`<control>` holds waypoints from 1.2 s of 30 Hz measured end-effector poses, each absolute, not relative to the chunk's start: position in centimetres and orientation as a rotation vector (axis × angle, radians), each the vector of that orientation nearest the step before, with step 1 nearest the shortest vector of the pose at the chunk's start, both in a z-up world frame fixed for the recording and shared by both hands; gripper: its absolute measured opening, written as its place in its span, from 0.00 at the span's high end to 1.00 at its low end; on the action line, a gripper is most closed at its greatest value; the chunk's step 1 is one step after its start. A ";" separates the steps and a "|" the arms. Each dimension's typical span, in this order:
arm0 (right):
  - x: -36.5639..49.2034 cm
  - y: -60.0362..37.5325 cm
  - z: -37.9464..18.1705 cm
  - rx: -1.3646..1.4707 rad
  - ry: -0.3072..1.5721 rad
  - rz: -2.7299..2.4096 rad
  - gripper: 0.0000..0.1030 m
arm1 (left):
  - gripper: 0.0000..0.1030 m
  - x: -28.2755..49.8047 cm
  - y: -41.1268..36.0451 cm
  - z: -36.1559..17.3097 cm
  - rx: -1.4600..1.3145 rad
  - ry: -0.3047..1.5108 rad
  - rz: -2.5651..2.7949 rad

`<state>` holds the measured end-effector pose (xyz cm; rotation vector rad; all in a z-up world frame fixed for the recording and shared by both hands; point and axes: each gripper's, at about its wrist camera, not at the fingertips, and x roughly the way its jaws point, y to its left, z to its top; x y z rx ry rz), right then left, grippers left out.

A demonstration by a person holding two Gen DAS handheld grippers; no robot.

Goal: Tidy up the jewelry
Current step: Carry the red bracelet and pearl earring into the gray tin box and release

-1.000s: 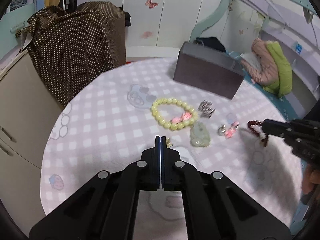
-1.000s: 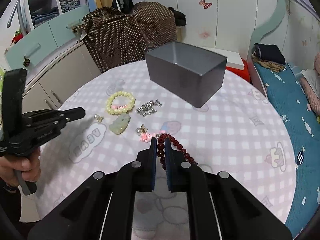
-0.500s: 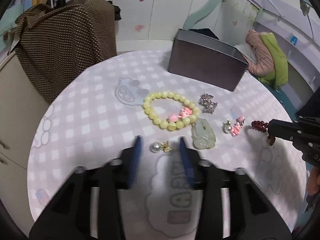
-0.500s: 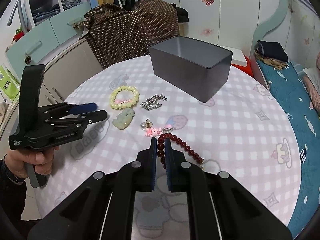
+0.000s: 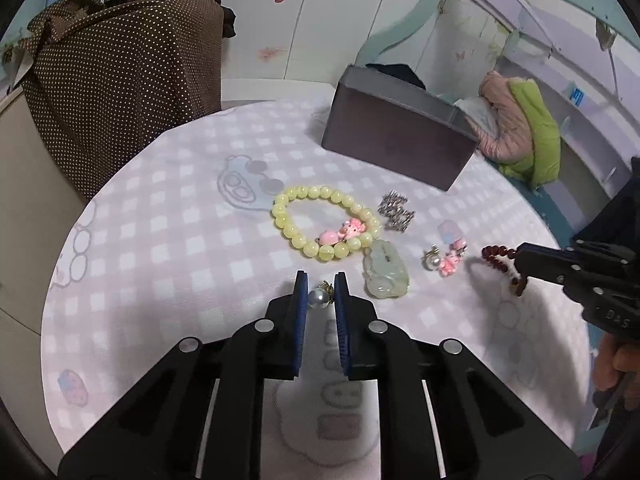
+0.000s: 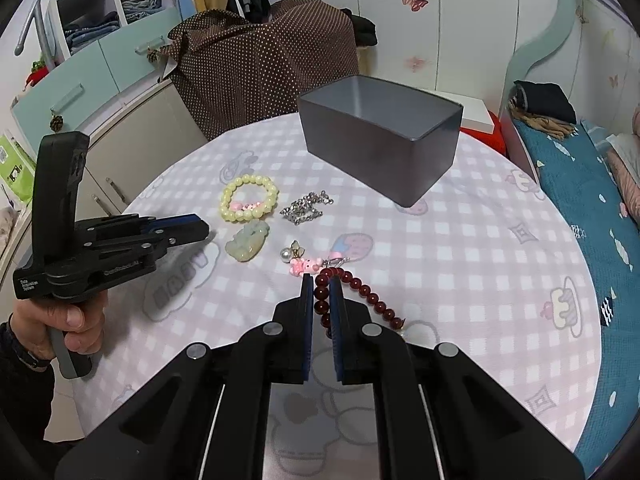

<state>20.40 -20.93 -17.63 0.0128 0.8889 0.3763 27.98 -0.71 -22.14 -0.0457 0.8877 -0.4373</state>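
Left-wrist view: the left gripper [image 5: 321,294] is shown partly open, its blue-padded jaws set either side of a small grey pearl earring with a gold clasp [image 5: 320,297] near the table's near edge; whether the pads touch it cannot be told. Right-wrist view: the right gripper [image 6: 321,300] is closed to a narrow gap around a strand of dark red round beads [image 6: 348,292], the rest of which trails on the checked pink-and-white tablecloth [image 6: 460,248].

Likely faults are judged as follows. The round pearl may be squeezed out sideways as the pads close. The bead strand, held at one point only, may swing and snag the pink charm earring [image 6: 302,266] touching it. Toward the far edge stands the open dark grey rectangular box [image 6: 380,136], the probable destination; a dangling strand may catch its rim.
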 end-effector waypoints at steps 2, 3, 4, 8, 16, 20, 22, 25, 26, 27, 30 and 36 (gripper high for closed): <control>20.4 -21.1 -17.1 0.021 0.880 0.381 0.94 | 0.87 27.8 -0.3 -21.2 -0.056 0.870 -0.436; 20.4 -21.3 -16.8 0.028 0.873 0.387 0.94 | 0.87 27.7 -0.3 -20.8 -0.057 0.862 -0.434; 20.5 -21.4 -16.4 0.035 0.867 0.394 0.94 | 0.87 27.5 -0.1 -20.0 -0.057 0.844 -0.430; 20.8 -21.6 -14.5 0.027 0.830 0.404 0.94 | 0.87 27.3 -0.3 -17.1 -0.049 0.783 -0.421; 22.1 -21.7 -9.8 0.005 0.736 0.436 0.94 | 0.87 28.7 -1.9 -11.9 -0.030 0.689 -0.420; 23.5 -21.9 -7.0 -0.022 0.672 0.433 0.94 | 0.87 30.6 -3.4 -9.3 -0.028 0.652 -0.443; 24.6 -22.2 -5.9 -0.013 0.652 0.434 0.93 | 0.87 31.7 -4.5 -8.3 -0.020 0.646 -0.467; 26.5 -22.6 -4.7 -0.015 0.631 0.421 0.93 | 0.87 33.9 -6.6 -7.1 0.001 0.644 -0.497; 27.2 -22.7 -4.4 -0.019 0.630 0.416 0.93 | 0.87 34.9 -7.4 -6.7 0.005 0.645 -0.504; 28.0 -22.7 -4.2 -0.020 0.630 0.413 0.93 | 0.87 35.6 -8.0 -6.5 0.012 0.648 -0.505; 30.0 -22.9 -4.2 -0.014 0.643 0.407 0.93 | 0.87 37.9 -9.4 -6.4 0.012 0.670 -0.517; 32.8 -23.5 -5.4 0.012 0.692 0.391 0.93 | 0.87 42.1 -11.8 -7.9 0.029 0.741 -0.520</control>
